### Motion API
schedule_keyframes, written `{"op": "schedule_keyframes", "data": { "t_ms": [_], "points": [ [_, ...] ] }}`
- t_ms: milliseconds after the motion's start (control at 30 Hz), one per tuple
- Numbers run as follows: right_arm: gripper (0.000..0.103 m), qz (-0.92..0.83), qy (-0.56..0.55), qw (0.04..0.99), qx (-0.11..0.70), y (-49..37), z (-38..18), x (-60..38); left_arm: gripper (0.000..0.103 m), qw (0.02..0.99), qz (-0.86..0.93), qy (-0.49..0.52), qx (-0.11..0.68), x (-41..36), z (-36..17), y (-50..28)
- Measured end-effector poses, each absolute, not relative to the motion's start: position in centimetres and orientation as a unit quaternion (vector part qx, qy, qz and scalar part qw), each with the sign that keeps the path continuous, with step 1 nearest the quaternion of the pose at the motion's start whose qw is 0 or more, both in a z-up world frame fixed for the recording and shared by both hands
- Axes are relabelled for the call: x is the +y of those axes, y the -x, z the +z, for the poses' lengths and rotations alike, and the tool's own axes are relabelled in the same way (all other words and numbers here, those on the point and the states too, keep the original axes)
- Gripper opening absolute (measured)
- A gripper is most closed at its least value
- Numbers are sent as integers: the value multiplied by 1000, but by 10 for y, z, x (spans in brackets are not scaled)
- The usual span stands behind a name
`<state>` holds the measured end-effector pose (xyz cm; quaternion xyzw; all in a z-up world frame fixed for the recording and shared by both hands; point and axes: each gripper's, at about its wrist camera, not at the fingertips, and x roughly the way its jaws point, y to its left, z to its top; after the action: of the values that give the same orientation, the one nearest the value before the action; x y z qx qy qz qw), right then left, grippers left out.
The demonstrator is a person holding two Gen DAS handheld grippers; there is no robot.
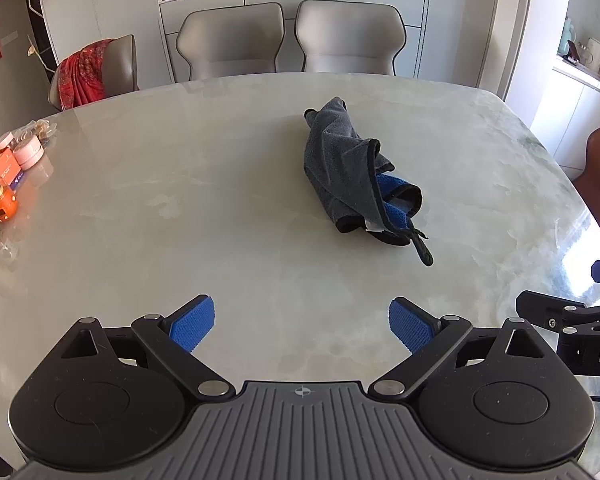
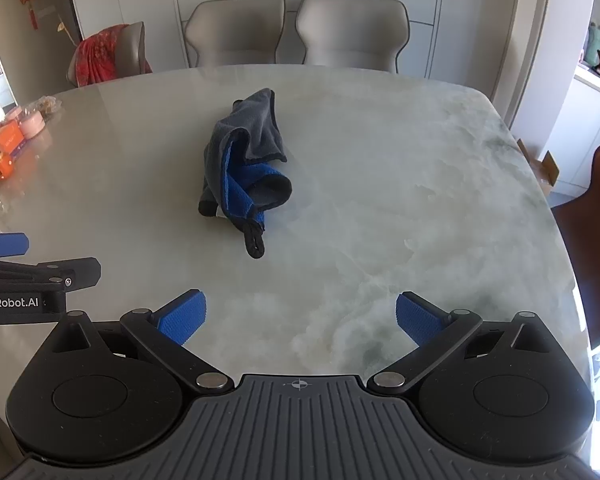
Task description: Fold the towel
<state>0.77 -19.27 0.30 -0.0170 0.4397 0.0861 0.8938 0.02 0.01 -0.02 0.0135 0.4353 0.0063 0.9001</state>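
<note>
Tabletop [image 1: 180, 200] ahead of both grippers is bare up to the crumpled towel [image 1: 352, 168]; only clutter [image 1: 8, 176] sits far left.

I see the towel [image 1: 340, 152] as dark grey on its outer face, with a bright blue inner face showing at the fold and a black hem all round; a black loop hangs off its near end. The tabletop [image 1: 180, 184] is pale marble, off-white with cloudy grey-green veining. My left claw [image 1: 302, 326] and right claw [image 2: 300, 320] each carry 2 blue pads with a fine dotted texture, on black arms over a ribbed grey body. The 2 chairs [image 1: 292, 36] are light beige with dark piping. A red patterned cloth [image 1: 82, 72] drapes over a third chair.
</note>
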Motion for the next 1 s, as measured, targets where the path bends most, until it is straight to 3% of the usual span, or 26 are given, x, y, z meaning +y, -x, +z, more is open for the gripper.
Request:
{"op": "schedule_keyframes", "data": {
  "t_ms": [1000],
  "points": [
    [102,81,21,889,450,-12,-3,-190,97,893,-2,-19,449,0,-8,-11]
  ]
}}
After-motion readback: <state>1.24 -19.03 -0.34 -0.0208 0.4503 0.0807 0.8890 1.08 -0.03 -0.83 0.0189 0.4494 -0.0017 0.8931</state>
